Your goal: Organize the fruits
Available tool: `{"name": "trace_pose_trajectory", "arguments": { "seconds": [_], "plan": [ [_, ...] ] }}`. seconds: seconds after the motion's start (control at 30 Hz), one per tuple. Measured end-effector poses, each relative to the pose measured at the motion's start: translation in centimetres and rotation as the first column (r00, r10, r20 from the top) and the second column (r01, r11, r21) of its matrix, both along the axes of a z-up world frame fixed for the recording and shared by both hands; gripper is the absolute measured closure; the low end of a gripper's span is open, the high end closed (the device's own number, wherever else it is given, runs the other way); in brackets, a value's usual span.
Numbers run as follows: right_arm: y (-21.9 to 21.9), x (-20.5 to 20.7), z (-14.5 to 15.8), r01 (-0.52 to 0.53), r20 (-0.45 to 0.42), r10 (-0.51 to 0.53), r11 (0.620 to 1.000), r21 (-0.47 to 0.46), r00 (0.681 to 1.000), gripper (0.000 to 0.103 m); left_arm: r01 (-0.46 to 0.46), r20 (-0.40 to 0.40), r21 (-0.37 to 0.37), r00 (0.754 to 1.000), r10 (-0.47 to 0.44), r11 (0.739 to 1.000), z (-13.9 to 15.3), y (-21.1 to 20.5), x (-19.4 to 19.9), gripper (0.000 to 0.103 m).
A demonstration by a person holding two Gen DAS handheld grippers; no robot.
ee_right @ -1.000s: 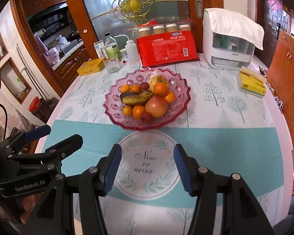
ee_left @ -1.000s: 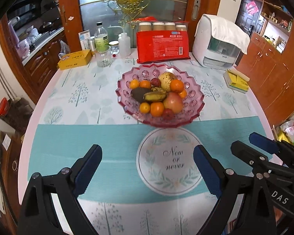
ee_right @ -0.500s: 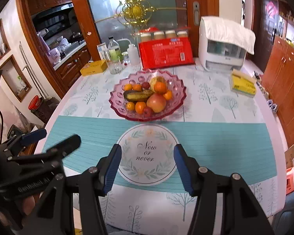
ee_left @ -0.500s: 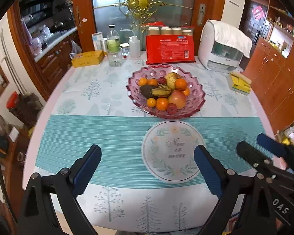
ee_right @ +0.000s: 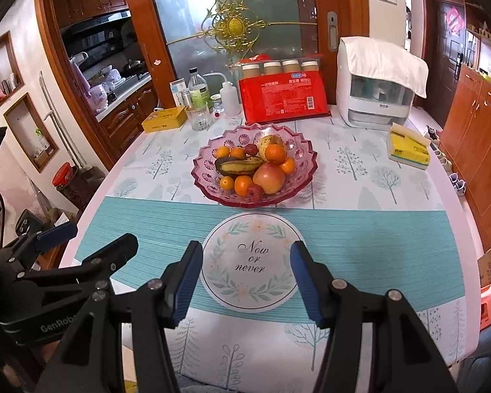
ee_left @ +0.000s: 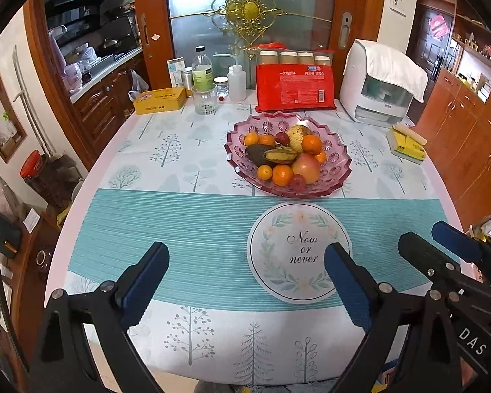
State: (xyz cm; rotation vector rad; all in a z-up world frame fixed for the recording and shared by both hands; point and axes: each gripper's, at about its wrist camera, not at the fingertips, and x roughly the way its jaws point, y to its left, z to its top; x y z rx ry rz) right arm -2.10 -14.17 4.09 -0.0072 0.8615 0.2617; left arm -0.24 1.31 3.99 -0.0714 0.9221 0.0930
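Note:
A pink glass fruit bowl (ee_left: 338, 159) stands mid-table and also shows in the right wrist view (ee_right: 306, 159). It holds several oranges (ee_left: 282, 175), a large apple (ee_left: 306, 167), a dark avocado (ee_left: 257, 154), a browned banana (ee_right: 242, 166), a pear (ee_left: 296, 132) and small red fruits. My left gripper (ee_left: 247, 275) is open and empty, above the table's near edge, well short of the bowl. My right gripper (ee_right: 245, 276) is open and empty beside it, over the round "Now or never" mat (ee_right: 252, 262).
At the back stand a red packet (ee_left: 294, 86), a white appliance under a cloth (ee_left: 378, 86), a yellow tin (ee_left: 160, 100), a glass (ee_left: 204, 98) and bottles (ee_left: 202, 70). A yellow tissue pack (ee_left: 406, 144) lies at right. The table edge drops off at left and near.
Both grippers have drawn back toward the near edge of the table, so the bowl looks farther and more tabletop shows. Both stay open and empty.

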Motion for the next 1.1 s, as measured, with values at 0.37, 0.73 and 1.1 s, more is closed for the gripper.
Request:
{"name": "trace_pose_trajectory", "arguments": {
  "seconds": [0.37,0.73,1.1],
  "plan": [
    [0.11,-0.44,-0.12,-0.009,-0.001,0.009,1.000,0.005,1.000,0.047,0.000,-0.014,-0.003,1.000,0.000,1.000,-0.34,0.21,-0.63,0.008],
    [0.04,-0.52,-0.41,-0.008,-0.011,0.008,1.000,0.005,1.000,0.047,-0.002,-0.022,-0.005,1.000,0.002,1.000,-0.66,0.22,-0.51,0.008],
    [-0.12,-0.11,-0.70,-0.007,-0.025,0.007,1.000,0.010,1.000,0.047,-0.002,-0.025,-0.005,1.000,0.002,1.000,-0.78,0.11,-0.30,0.008]
  ]
}}
